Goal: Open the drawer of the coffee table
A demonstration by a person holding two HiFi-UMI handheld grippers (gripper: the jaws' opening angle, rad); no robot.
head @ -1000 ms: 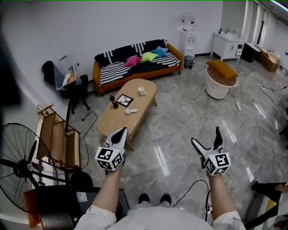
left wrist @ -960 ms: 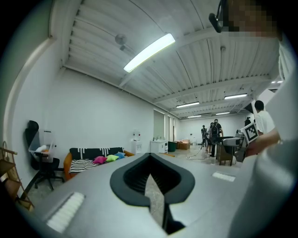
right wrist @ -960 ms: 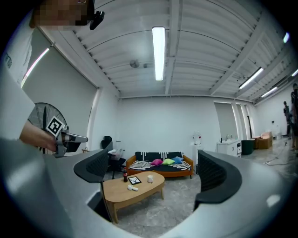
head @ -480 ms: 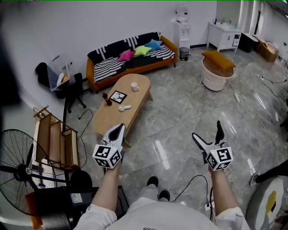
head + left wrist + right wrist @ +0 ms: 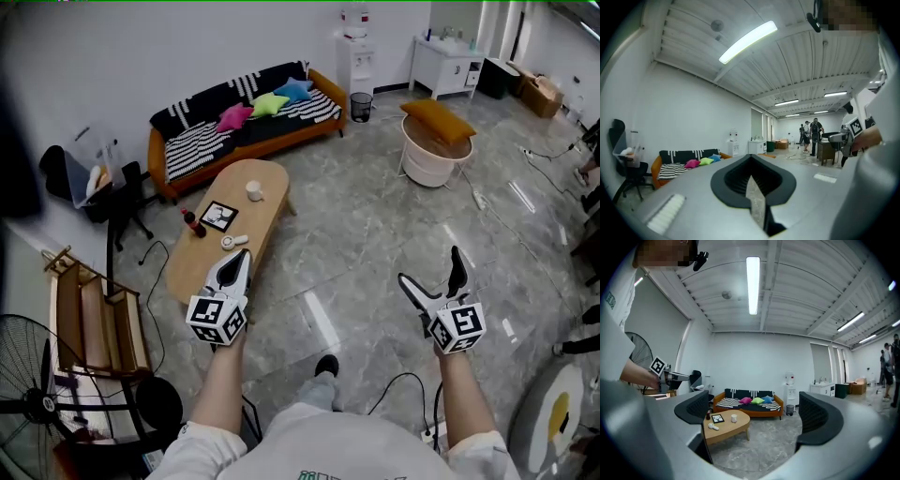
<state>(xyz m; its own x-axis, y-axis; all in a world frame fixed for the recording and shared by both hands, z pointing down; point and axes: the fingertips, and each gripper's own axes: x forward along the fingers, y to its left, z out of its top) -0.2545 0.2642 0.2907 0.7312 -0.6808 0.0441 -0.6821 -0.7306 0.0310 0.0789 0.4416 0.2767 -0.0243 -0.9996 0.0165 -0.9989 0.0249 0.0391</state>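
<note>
- Standing fan: floor, lower left.
- Sofa: striped cover, orange frame, against the far wall.
- Coffee table: oval wooden tabletop, in front of the sofa, ahead of the left gripper and apart from it. It bears a bottle and a cup. Its drawer cannot be made out.
- Left gripper: jaws closed together, nothing between them.
- Right gripper: jaws wide apart, empty, over the floor.
- Round tub: white, far right, with an orange cushion on top.
</note>
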